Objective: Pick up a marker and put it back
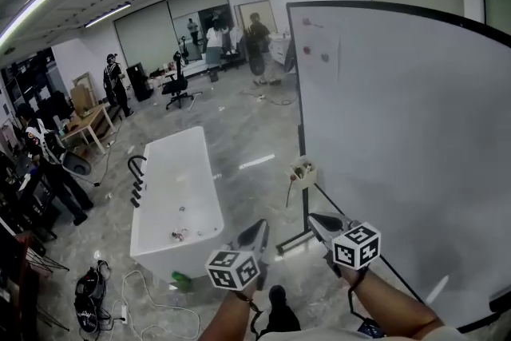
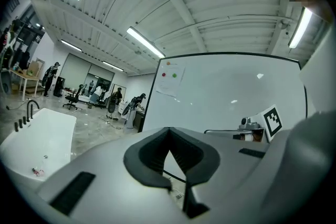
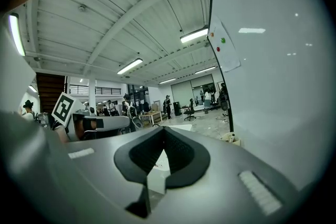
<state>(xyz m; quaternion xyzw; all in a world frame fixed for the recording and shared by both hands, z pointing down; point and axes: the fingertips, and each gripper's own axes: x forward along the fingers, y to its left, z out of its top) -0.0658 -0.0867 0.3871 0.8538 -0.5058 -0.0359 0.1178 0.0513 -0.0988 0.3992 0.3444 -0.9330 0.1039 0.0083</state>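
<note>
Overhead, the head view shows a big workshop hall with a grey floor (image 1: 239,132). Two forearms reach forward, each holding a gripper. The left gripper (image 1: 260,226) and the right gripper (image 1: 314,218) are side by side, both level, near a tall whiteboard (image 1: 399,132) on the right. A small holder (image 1: 303,172) sits at the whiteboard's lower left edge; what it carries is too small to tell, and no marker can be made out for certain. A white tub (image 1: 176,196) stands to the left.

Next, the left gripper view: the left gripper (image 2: 169,139) has its jaws closed together, with nothing between them. The whiteboard (image 2: 220,97) is ahead and the tub (image 2: 37,139) lower left.

Last, the right gripper view: the right gripper (image 3: 164,136) is also closed and empty, with the whiteboard (image 3: 273,60) close on its right.
</note>
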